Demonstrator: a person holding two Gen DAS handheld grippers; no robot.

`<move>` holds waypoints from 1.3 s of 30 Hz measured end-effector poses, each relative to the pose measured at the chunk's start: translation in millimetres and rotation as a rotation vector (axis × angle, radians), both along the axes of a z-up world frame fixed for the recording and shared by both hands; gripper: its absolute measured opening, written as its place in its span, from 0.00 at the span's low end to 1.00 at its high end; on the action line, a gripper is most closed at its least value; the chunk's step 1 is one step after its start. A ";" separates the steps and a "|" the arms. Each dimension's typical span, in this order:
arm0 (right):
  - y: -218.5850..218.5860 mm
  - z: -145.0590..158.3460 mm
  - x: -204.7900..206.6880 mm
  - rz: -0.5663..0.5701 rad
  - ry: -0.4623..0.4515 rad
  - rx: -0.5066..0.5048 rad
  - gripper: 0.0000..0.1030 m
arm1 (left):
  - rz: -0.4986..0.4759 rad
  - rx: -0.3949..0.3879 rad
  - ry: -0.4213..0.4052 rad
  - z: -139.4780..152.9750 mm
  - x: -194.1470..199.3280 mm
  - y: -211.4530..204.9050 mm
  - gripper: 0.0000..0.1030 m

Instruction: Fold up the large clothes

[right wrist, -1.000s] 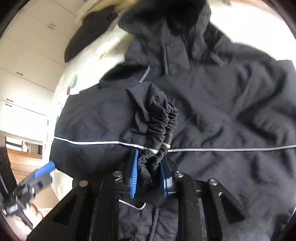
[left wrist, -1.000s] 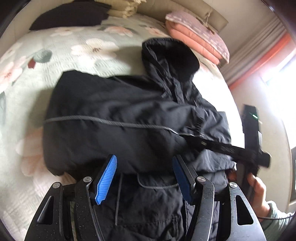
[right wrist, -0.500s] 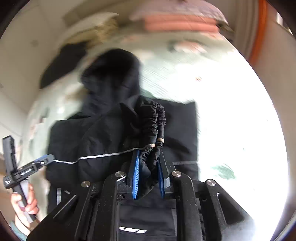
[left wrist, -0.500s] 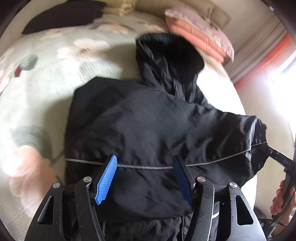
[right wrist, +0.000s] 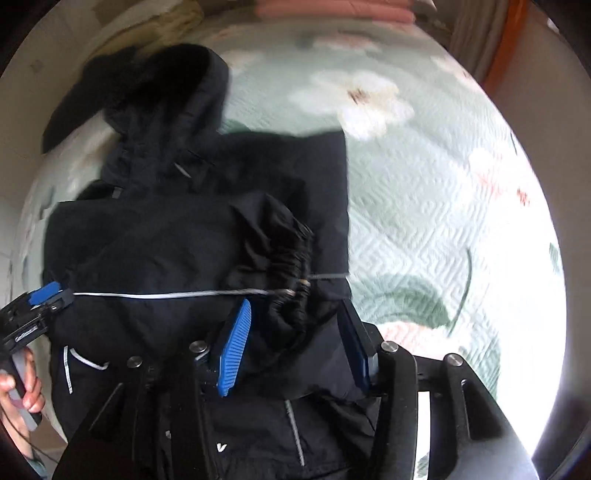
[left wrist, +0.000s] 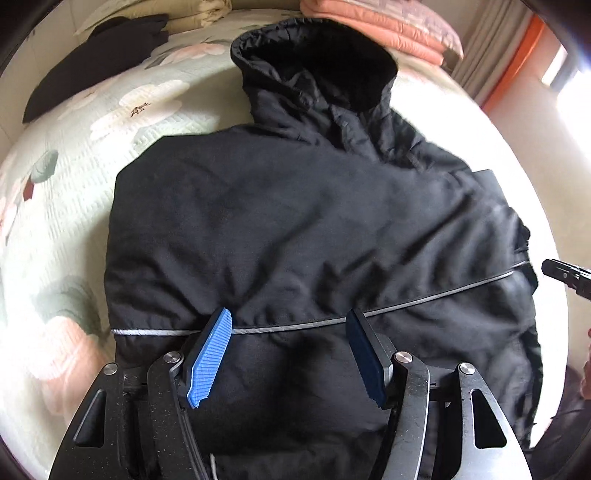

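A black hooded jacket [left wrist: 295, 221] lies spread on a floral bedspread [left wrist: 85, 147], hood toward the pillows. One sleeve is folded across its body, and the gathered elastic cuff [right wrist: 291, 266] rests near the jacket's right edge. My right gripper [right wrist: 294, 306] hovers over that cuff with its jaws opening; the cuff lies loose between the blue pads, which do not press on it. My left gripper [left wrist: 289, 314] stands open above the jacket's lower half by the reflective stripe [left wrist: 424, 302], holding nothing. A hand [right wrist: 22, 384] holds the left gripper [right wrist: 40, 295] at the jacket's left side.
Folded pink blankets [left wrist: 388, 22], beige bedding [left wrist: 184, 14] and another black garment [left wrist: 96, 55] lie at the head of the bed. A grey and orange curtain [left wrist: 509, 66] hangs to the right. Bare bedspread [right wrist: 443, 221] stretches right of the jacket.
My right gripper carried the sleeve cuff across the jacket to its right side, then its jaws parted and let go of the cuff. My left gripper shifted across the jacket, still open.
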State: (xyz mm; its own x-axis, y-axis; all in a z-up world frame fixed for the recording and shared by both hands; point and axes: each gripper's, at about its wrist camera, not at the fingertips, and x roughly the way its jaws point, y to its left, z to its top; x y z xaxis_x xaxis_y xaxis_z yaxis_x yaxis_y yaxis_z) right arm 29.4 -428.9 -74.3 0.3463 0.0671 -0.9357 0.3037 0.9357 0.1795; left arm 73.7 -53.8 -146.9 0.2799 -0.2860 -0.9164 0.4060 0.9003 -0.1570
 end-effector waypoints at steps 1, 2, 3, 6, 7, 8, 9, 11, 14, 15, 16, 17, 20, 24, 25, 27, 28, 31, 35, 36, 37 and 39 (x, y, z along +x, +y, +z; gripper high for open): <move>9.3 14.8 4.1 0.029 -0.030 0.000 0.51 | 0.005 -0.013 -0.004 5.6 -2.1 1.9 0.64; 18.9 24.6 10.1 0.056 -0.052 0.009 0.51 | 0.009 -0.017 -0.015 12.2 -3.5 3.7 0.64; 29.8 30.5 15.9 0.086 -0.071 0.023 0.51 | 0.009 -0.018 -0.026 17.3 -4.6 4.8 0.64; 74.3 36.4 50.3 0.202 -0.123 0.061 0.51 | 0.010 -0.025 -0.023 21.1 -7.4 10.5 0.64; 89.5 30.3 63.2 0.231 -0.121 0.050 0.51 | 0.012 -0.017 -0.020 17.9 -7.5 11.8 0.64; 103.7 20.5 75.4 0.258 -0.117 0.040 0.51 | 0.013 -0.002 -0.014 12.8 -7.1 13.2 0.64; 111.6 11.3 83.4 0.272 -0.111 0.037 0.51 | 0.017 0.014 -0.007 7.0 -6.2 14.5 0.64; 120.4 -22.0 95.7 0.279 -0.037 -0.030 0.48 | 0.032 0.029 0.007 -4.2 -4.8 21.2 0.64; 106.0 -65.0 95.2 0.266 0.060 -0.042 0.48 | 0.053 0.003 0.009 -18.2 -4.1 37.2 0.64; 101.2 -69.4 92.9 0.260 0.039 -0.024 0.48 | 0.055 -0.007 0.008 -20.7 -3.9 39.5 0.64; 100.4 -70.4 91.7 0.269 0.019 -0.027 0.48 | 0.054 -0.008 0.005 -22.7 -4.1 40.0 0.64; 102.1 -70.3 92.1 0.279 0.017 -0.041 0.48 | 0.051 -0.004 -0.001 -24.5 -4.5 39.9 0.64; 105.1 -68.8 92.2 0.299 0.016 -0.075 0.49 | 0.037 0.011 -0.004 -26.1 -4.3 38.8 0.64; 92.8 -55.9 90.9 0.277 0.042 -0.030 0.49 | 0.030 0.039 0.005 -8.3 -0.9 39.5 0.64; 82.8 -44.3 87.9 0.257 0.039 -0.012 0.50 | 0.026 0.029 -0.014 3.3 1.5 40.0 0.64; 60.5 -11.7 79.6 0.218 -0.029 0.014 0.52 | 0.028 -0.003 -0.063 27.1 11.2 40.0 0.64; 50.1 2.0 75.6 0.198 -0.057 0.001 0.55 | 0.034 -0.014 -0.079 34.5 18.3 39.3 0.64; 34.3 17.7 77.0 0.158 -0.075 -0.067 0.57 | 0.055 -0.014 -0.116 42.1 48.9 31.8 0.64; 31.9 -16.3 99.0 0.178 0.033 -0.102 0.52 | 0.125 0.040 -0.038 4.2 84.2 28.4 0.64; 30.9 -33.4 96.8 0.185 0.065 -0.102 0.49 | 0.140 0.056 -0.013 -11.6 89.3 29.7 0.64; 30.3 -46.8 97.9 0.199 0.091 -0.107 0.49 | 0.145 0.066 -0.006 -19.9 90.0 31.0 0.64; 34.4 -53.1 94.5 0.232 0.067 -0.133 0.50 | 0.164 0.075 0.003 -34.1 90.0 32.4 0.66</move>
State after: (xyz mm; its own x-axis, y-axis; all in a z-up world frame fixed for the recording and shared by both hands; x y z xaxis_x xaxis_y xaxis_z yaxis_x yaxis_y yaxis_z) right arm 123.9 -394.5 -127.4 0.2730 0.0127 -0.9619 0.0859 0.9956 0.0375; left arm 163.7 -21.4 -181.0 0.3141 -0.1680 -0.9344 0.2526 0.9635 -0.0883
